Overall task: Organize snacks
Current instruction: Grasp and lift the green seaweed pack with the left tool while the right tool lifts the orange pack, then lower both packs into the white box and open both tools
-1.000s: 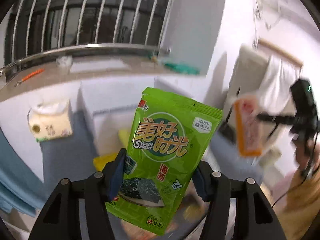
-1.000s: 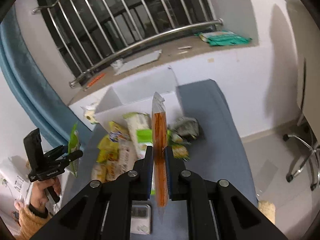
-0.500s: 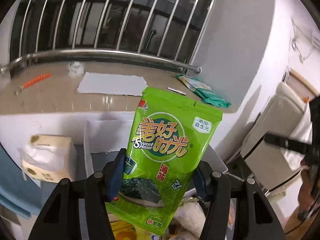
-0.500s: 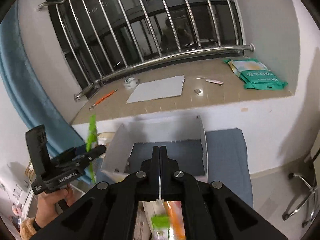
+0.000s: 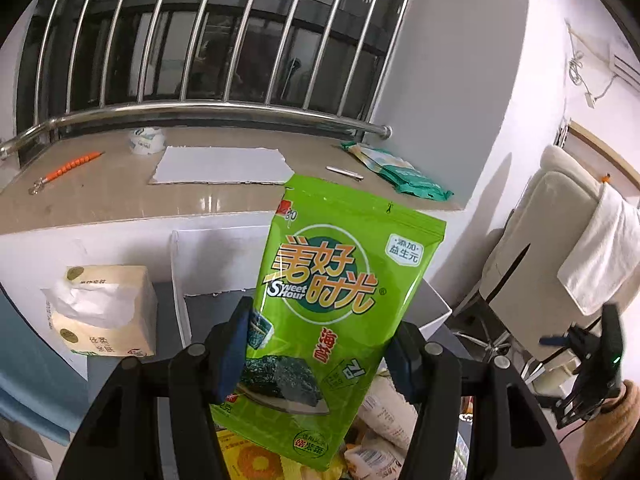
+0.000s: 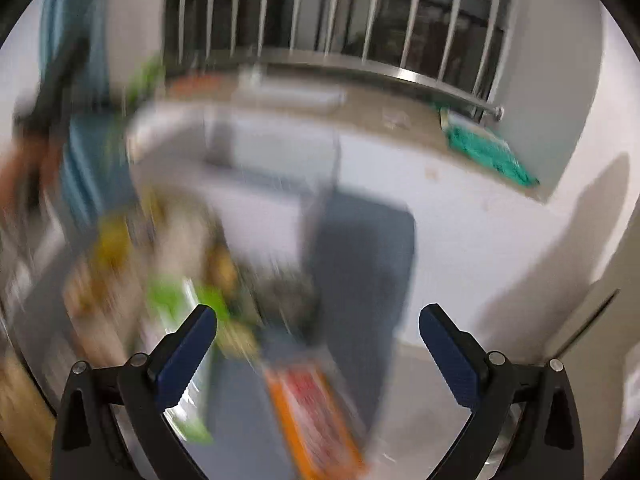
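Meanwhile, left gripper (image 5: 320, 356) clenched on green seaweed pouch (image 5: 340, 312), right gripper (image 6: 318, 334) just released.

green seaweed snack bag (image 5: 336, 320): "Sweet Hour" in white on front, big orange Chinese characters around it. tissue pack (image 5: 102, 312) far left: print too small to read.

A green seaweed snack pouch (image 5: 336, 320) stands upright, tilted slightly; an orange packet (image 6: 316, 412), blurred, apparently lies flat.

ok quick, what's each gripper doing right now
left gripper: closed on the green seaweed snack bag.
right gripper: open, jaws just opened, nothing between them.
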The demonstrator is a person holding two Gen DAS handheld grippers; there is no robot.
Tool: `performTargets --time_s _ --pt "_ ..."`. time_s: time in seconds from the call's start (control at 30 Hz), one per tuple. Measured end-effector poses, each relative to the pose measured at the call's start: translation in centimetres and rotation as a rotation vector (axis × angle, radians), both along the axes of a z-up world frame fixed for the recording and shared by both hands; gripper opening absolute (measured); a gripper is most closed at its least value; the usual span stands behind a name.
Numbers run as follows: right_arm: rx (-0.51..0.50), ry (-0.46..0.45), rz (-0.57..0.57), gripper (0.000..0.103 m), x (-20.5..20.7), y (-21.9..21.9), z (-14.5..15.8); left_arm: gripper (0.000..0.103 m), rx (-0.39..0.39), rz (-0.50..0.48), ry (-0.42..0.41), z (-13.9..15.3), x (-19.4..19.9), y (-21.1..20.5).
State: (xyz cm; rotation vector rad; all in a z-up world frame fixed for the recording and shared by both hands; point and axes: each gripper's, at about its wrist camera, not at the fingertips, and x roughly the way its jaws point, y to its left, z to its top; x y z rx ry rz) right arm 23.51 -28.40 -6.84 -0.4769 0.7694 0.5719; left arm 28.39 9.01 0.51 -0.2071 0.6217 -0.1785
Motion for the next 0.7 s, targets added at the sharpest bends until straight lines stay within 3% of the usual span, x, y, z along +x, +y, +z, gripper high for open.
performTargets --time_s 0.1,0.23,0.4,0.47,0.5,0.53,0.7 --pt "-0.044 0.121 0.043 0.103 -0.9 -1.9 -4.0 0.064 0.013 -0.005 0.008 -0.3 -0.3 -0.7" --pt "-0.161 0.094 0.099 0.103 -1.9 -1.9 -7.5 0.064 0.0 -0.007 0.029 -0.8 -0.5 -1.1" --pt "-0.193 0.126 0.112 0.103 -0.8 -1.7 -9.9 0.064 -0.002 -0.01 0.043 -1.0 -0.8 -1.4" --pt "-0.145 0.175 0.106 0.103 0.2 -2.3 -10.0 0.064 0.011 -0.009 0.047 -1.1 -0.9 -1.7" --pt "-0.094 0.241 0.11 0.099 0.7 -2.8 -10.1 0.064 0.017 -0.011 0.05 -1.2 -1.0 -1.8" --pt "-0.044 0.286 0.119 0.086 0.9 -3.3 -10.0 0.064 0.017 -0.011 0.051 -1.3 -1.1 -1.8" --pt "-0.045 0.251 0.081 0.06 -0.4 -3.2 -9.1 0.064 0.007 -0.001 0.056 -1.6 -0.9 -1.6"
